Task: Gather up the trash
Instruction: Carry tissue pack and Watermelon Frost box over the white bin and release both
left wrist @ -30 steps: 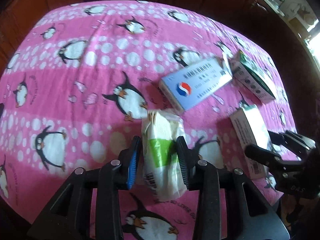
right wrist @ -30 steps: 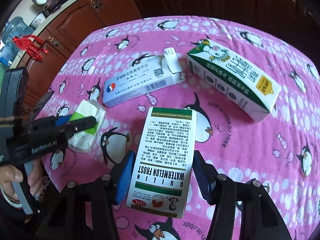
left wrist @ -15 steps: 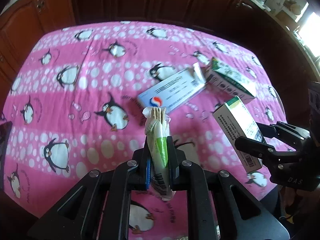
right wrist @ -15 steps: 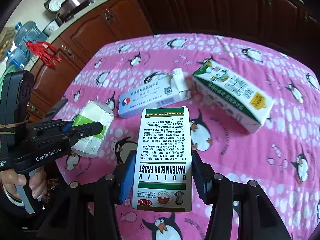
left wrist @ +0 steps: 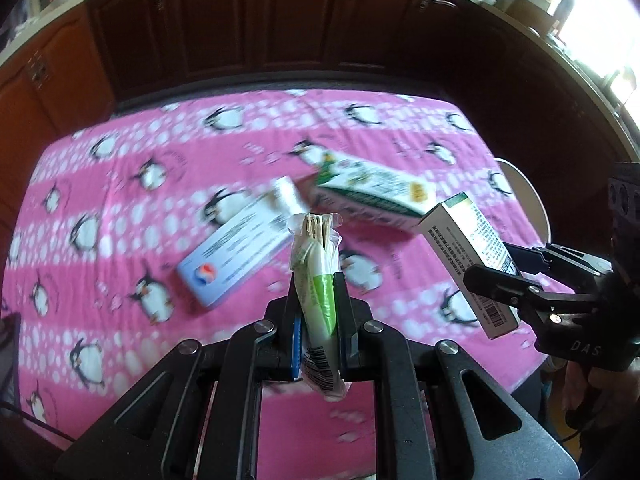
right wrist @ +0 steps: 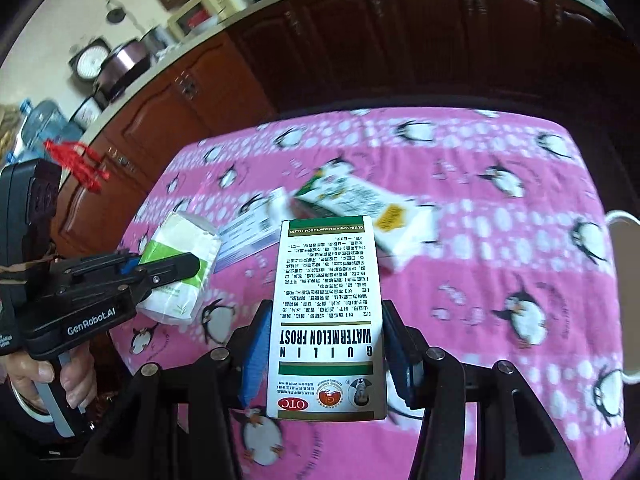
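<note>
- The left gripper [left wrist: 318, 320] holds a white-and-green plastic packet [left wrist: 318, 280] squeezed flat between its narrow-set pads; the packet stands upright, clear of the table, with pale stick ends showing at its top.
- The right gripper [right wrist: 326, 344] clamps a white-and-green carton printed "Guilin Watermelon Frost" [right wrist: 328, 304] by its long sides, lifted above the tablecloth [right wrist: 500, 240].
- The tablecloth is pink with penguin print.
- Two items lie on the cloth, at 12 o'clock from the left gripper: a pale blue-white medicine box [left wrist: 236, 256] with one end flap open, and a green-and-white carton [left wrist: 372, 196] with a yellow label.
- These two boxes sit just beside each other, end to end; whether they touch cannot be told through the blur.
- In the left wrist view, the right gripper and its carton stand at 3 o'clock.
- Dark wooden cabinets [left wrist: 260, 24] run behind the table.
- A hand [right wrist: 52, 376] grips the left gripper's handle at 8 o'clock in the right wrist view.
</note>
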{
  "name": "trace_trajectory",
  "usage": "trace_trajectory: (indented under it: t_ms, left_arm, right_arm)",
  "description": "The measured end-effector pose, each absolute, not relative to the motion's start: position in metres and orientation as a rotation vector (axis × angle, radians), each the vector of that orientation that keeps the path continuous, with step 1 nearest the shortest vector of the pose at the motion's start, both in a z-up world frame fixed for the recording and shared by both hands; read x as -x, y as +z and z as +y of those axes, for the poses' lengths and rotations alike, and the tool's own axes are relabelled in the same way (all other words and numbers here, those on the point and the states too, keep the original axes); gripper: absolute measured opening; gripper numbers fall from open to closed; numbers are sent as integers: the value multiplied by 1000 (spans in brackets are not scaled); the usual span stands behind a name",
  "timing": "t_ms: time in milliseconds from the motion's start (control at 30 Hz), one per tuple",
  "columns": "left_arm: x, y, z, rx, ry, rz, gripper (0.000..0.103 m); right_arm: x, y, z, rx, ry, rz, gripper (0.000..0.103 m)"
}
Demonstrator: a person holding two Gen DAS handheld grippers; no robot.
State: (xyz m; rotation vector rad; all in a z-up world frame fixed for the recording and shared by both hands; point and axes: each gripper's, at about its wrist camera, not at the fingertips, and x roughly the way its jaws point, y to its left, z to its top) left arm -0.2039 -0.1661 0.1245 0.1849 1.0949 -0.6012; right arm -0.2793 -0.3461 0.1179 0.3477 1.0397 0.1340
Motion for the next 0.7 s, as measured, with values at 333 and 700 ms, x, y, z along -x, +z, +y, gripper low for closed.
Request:
trace_trajectory:
  t_ms: [333, 700]
  left_arm:
    - [215, 135, -242, -257, -698, 1057, 10]
    - [222, 146, -310, -300, -789, 1038, 10]
  right_arm:
    - [306, 129, -417, -421, 0, 980, 50]
    - [338, 135, -485, -493, -141, 932, 50]
